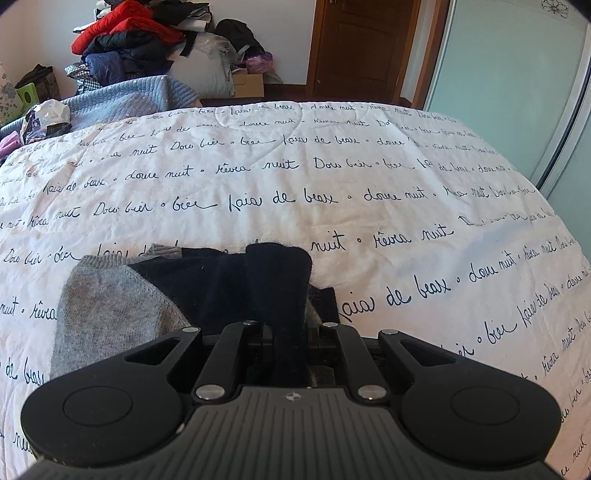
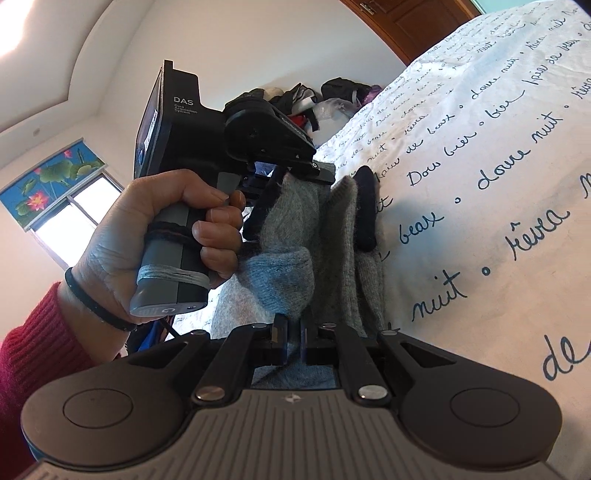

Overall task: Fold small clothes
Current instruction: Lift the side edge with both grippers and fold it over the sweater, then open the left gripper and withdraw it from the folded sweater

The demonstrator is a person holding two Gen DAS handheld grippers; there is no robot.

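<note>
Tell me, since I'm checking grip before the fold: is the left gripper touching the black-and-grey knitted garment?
Touching. The left wrist view shows the left gripper shut on the garment's black part, which runs between its jaws.

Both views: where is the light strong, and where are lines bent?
Left wrist view: soft daylight on the quilt, a faint shadow at right, door frame bowed by the fisheye. Right wrist view: window overexposed, glare on the ceiling, hand dimmer, edges curved.

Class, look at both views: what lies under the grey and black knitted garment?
Under the garment lies the white quilt printed with script. Whatever sits beneath its middle is covered.
</note>
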